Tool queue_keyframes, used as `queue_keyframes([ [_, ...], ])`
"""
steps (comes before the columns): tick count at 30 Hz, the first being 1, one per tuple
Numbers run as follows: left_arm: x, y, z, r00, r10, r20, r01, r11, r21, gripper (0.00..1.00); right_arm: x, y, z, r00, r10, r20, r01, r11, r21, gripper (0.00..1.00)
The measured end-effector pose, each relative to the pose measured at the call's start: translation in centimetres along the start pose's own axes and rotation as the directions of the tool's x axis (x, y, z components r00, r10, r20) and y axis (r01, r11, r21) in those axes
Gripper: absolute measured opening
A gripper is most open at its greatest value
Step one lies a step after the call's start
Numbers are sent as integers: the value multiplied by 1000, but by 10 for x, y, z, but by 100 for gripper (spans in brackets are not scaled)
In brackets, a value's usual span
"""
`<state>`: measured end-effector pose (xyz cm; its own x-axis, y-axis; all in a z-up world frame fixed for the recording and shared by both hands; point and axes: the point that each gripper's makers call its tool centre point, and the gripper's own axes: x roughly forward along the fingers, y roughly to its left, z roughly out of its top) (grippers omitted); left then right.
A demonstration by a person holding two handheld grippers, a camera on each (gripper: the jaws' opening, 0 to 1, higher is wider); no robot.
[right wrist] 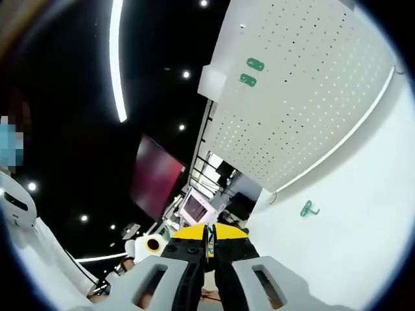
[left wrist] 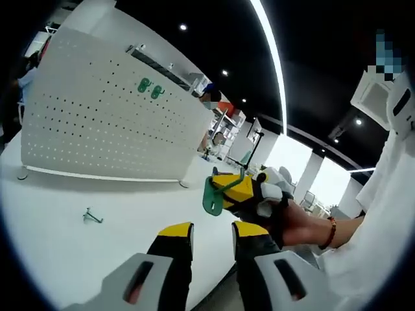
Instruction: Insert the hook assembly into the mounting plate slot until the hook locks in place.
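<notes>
The white pegboard mounting plate (left wrist: 104,129) stands upright on the white table (left wrist: 58,259), with two green hooks (left wrist: 150,87) mounted near its top. A loose green hook (left wrist: 91,217) lies on the table in front of it. My left gripper (left wrist: 213,230) hangs open above the table with nothing between its yellow-tipped jaws. My right gripper (left wrist: 228,192), held by a gloved hand (left wrist: 275,201), comes in from the right, shut on a green hook assembly (left wrist: 213,197). In the right gripper view my right gripper (right wrist: 207,234) is shut, facing the pegboard (right wrist: 305,97), its mounted hooks (right wrist: 251,71) and the loose hook (right wrist: 308,208).
The table's near edge (left wrist: 224,278) runs just below my left jaws. A person in white (left wrist: 382,214) stands at the right. Beyond the pegboard are shelves (left wrist: 224,126) and another person (left wrist: 209,97). A foot (left wrist: 23,173) props the pegboard's left end.
</notes>
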<state>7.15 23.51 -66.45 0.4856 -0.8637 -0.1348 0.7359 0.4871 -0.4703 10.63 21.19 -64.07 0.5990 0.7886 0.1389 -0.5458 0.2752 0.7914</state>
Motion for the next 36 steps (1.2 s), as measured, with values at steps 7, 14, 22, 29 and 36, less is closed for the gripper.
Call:
queue_keyframes([
  [7, 1, 0, 6, 999, 36, -10, -36, 998, 53, 22, 3, -6, -4, 997, -70, -46, 65, 993, -102, 2],
  [14, 2, 1, 9, 998, 61, -16, -60, 995, 86, 17, 4, -11, -5, 989, -126, -72, 111, 978, -177, 2],
  [22, 5, 6, 9, 994, 103, -38, -96, 984, 153, 15, 4, -17, -11, 980, -173, -99, 142, 954, -262, 2],
  [29, 8, 5, 8, 994, 108, -29, -101, 977, 186, 14, 6, -21, -12, 968, -228, -108, 183, 930, -319, 2],
  [36, 10, 8, 6, 991, 132, -38, -122, 973, 196, 9, 9, -19, -15, 962, -241, -130, 178, 911, -373, 2],
])
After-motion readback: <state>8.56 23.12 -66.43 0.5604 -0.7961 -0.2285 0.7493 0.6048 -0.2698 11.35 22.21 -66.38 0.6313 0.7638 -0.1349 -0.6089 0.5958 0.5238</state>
